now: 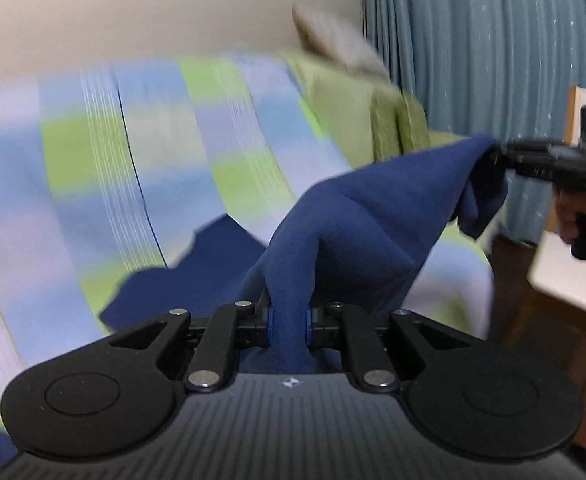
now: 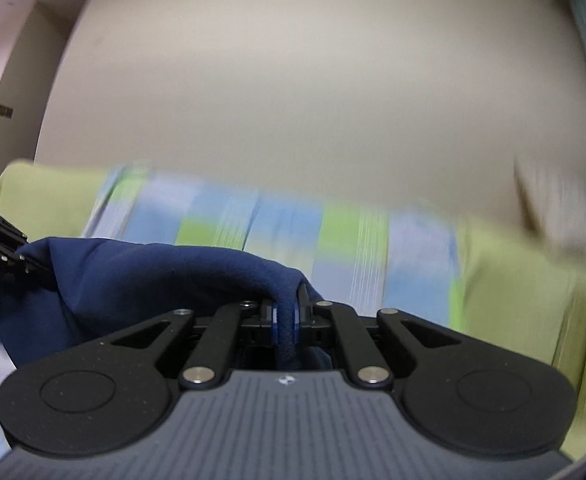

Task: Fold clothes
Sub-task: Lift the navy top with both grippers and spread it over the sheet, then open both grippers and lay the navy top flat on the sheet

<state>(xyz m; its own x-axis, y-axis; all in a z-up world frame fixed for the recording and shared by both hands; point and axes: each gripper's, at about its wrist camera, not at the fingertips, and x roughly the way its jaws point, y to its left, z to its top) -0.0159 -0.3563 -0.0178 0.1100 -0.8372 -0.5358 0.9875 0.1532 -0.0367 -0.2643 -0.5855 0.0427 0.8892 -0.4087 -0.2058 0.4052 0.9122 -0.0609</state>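
With the left claw (image 1: 289, 326) and right claw (image 2: 286, 322) each clamped on the navy fleece garment (image 1: 357, 216), keep both edges level above the checked bedsheet (image 1: 113, 152).

The checked bedspread (image 1: 105, 152) is smeared by motion blur in both wrist views, so its weave and seams cannot be read. A pale object (image 1: 335, 40) at the far end of the bed is too blurred to identify. The navy garment (image 1: 377, 208) hides the right gripper's fingertips (image 1: 493, 152), and the person's hand (image 1: 585, 216) is cut off by the right edge.
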